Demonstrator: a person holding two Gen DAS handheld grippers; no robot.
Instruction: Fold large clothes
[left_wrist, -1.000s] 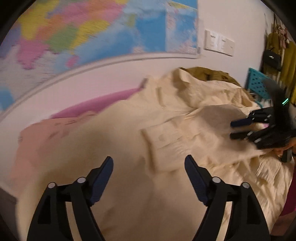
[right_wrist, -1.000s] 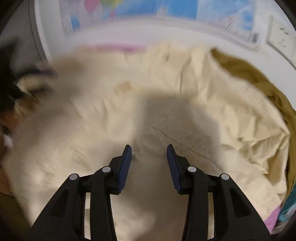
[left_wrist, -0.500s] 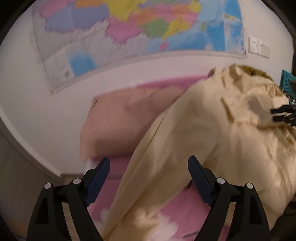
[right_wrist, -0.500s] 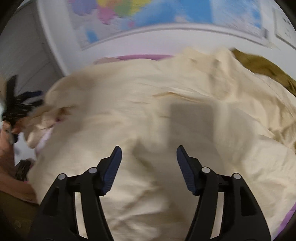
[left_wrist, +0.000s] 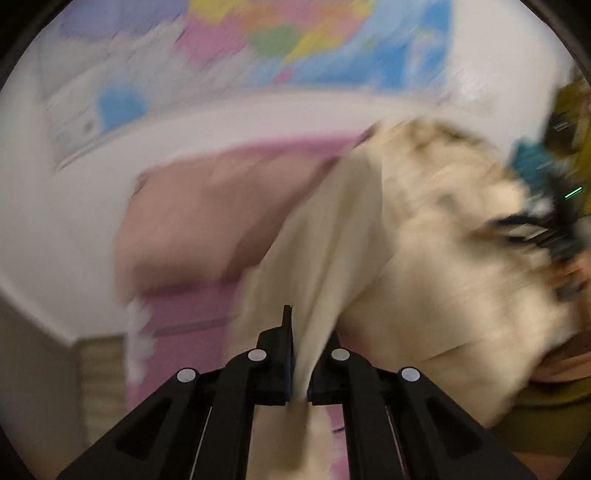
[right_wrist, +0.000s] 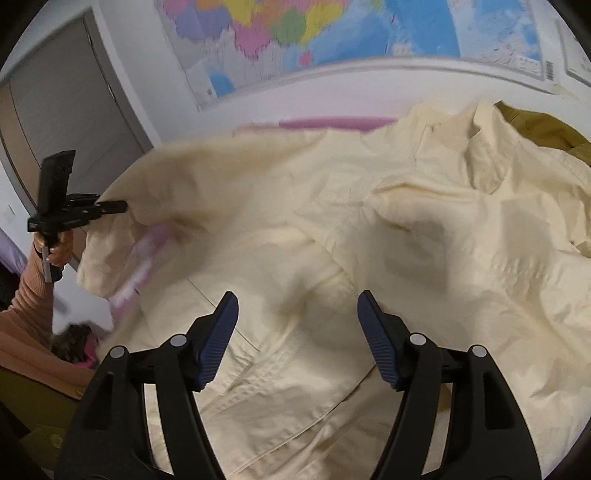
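while the left hand-held gripper (left_wrist: 295, 354) pinches a fold of the cream shirt (right_wrist: 332, 229) tight between its pads, the cloth runs up and away from it toward the right of its blurred view. seen from the right wrist, that same gripper (right_wrist: 110, 206) sits far off at the left edge of the shirt, held up in a hand (right_wrist: 59, 247) with a ribbed peach sleeve (right_wrist: 33, 291), and the hem rises to meet it there. its jaws are clamped on the fabric, no gap showing.

the right hand-held gripper (right_wrist: 297, 332) hangs over the middle of the shirt, jaws apart; they have just been opening and nothing sits between the blue pads (right_wrist: 218, 336) but the cloth lying below them. whether the tips touch the fabric i cannot tell.

the shirt is spread wide over a bed with a pink sheet (right_wrist: 332, 123), collar (right_wrist: 476, 147) up at the far right, a buttoned placket running down toward the near edge. an olive garment (right_wrist: 543, 129) lies bunched beyond the collar. a pale pink pillow (left_wrist: 207, 221) lies left of the lifted hem in the left view. a coloured map (right_wrist: 314, 40) covers the wall behind, and a grey door (right_wrist: 70, 107) stands at the left.
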